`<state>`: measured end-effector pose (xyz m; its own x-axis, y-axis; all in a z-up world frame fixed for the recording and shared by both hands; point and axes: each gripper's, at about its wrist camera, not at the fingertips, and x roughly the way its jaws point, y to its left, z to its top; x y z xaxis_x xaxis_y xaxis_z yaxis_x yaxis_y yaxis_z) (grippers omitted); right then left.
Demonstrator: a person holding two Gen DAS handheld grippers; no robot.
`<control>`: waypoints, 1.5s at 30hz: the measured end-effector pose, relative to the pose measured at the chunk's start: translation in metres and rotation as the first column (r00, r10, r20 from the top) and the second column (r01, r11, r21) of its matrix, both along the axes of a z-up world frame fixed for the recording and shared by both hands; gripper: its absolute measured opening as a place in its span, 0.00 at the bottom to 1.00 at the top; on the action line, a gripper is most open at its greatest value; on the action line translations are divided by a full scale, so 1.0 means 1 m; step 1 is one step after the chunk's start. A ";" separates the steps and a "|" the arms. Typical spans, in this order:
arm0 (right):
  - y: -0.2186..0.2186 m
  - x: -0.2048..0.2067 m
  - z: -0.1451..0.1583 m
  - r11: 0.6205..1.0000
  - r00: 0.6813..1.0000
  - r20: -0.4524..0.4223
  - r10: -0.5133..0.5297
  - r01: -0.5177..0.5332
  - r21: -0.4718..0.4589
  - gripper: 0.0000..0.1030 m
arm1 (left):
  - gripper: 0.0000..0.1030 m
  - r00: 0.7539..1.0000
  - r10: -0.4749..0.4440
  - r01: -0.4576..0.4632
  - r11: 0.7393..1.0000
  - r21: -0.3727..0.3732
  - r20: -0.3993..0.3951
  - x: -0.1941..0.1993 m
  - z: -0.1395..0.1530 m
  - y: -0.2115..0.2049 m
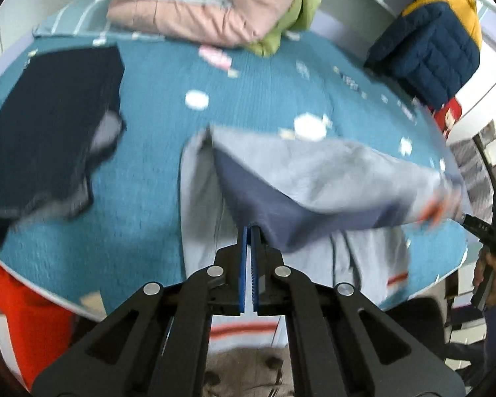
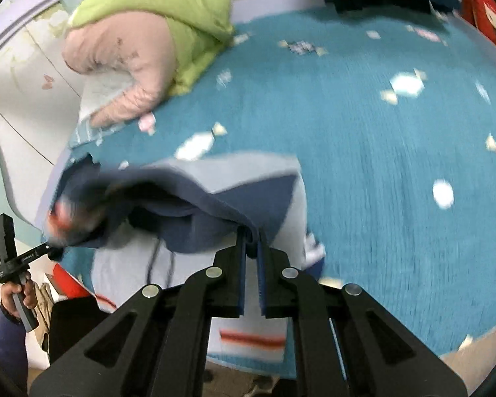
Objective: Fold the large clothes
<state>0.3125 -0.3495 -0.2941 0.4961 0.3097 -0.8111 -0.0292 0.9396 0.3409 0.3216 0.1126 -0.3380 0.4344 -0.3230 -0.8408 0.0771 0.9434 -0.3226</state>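
Left gripper [image 1: 250, 231]: fingers pressed almost together, pinching the dark blue fold of the grey garment [image 1: 330, 172] at their tips.
Right gripper [image 2: 252, 231]: fingers nearly closed on the same garment's [image 2: 215, 205] dark blue edge.
Garment: lifted between the two grippers; its lower part, with an orange stripe [image 2: 251, 337], lies on the bed [image 2: 380, 165] beneath the fingers.
Dark garment [image 1: 49, 125]: on the bed, well left of the left fingers.
Pink and green bedding [image 2: 142, 43]: far beyond the fingers.
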 end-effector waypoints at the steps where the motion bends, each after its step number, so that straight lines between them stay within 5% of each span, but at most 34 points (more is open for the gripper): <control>1: -0.001 -0.007 -0.009 1.000 1.000 -0.018 -0.006 0.006 -0.005 0.05 | 0.02 1.000 -0.004 0.004 1.000 -0.003 -0.006 -0.006 -0.005 -0.001; 10: -0.003 -0.038 -0.079 1.000 0.979 -0.202 -0.026 0.025 -0.007 0.09 | 0.02 0.995 0.030 -0.032 0.999 -0.017 -0.090 -0.041 -0.045 0.007; 13: 0.002 -0.041 -0.071 0.998 0.981 -0.189 -0.034 0.022 -0.062 0.13 | 0.04 0.993 0.071 -0.077 0.995 -0.061 -0.091 -0.039 -0.044 0.013; 17: 0.014 -0.044 -0.056 0.981 0.993 -0.114 -0.015 -0.007 -0.193 0.33 | 0.20 0.986 0.117 -0.129 0.987 -0.099 -0.118 -0.023 -0.050 0.013; 24: 0.019 -0.035 -0.068 0.976 0.994 -0.112 -0.005 -0.019 -0.215 0.34 | 0.23 0.966 0.159 -0.195 0.966 -0.170 -0.205 0.001 -0.068 0.005; 28: 0.019 -0.033 -0.070 0.981 0.993 -0.119 -0.018 -0.006 -0.196 0.34 | 0.24 0.944 0.213 -0.251 0.960 -0.128 -0.253 0.013 -0.078 0.006; 35: 0.017 -0.031 -0.070 0.984 0.992 -0.124 -0.013 -0.009 -0.176 0.34 | 0.60 0.920 0.267 -0.304 0.948 -0.096 -0.287 0.004 -0.068 0.014; 41: 0.019 -0.029 -0.071 0.987 0.992 -0.128 -0.013 -0.008 -0.162 0.34 | 0.60 0.902 0.282 -0.337 0.933 -0.125 -0.328 0.007 -0.080 0.022; 45: 0.018 -0.027 -0.073 0.987 0.991 -0.129 -0.014 -0.007 -0.161 0.34 | 0.55 0.916 0.264 -0.304 0.948 -0.094 -0.302 0.018 -0.079 0.007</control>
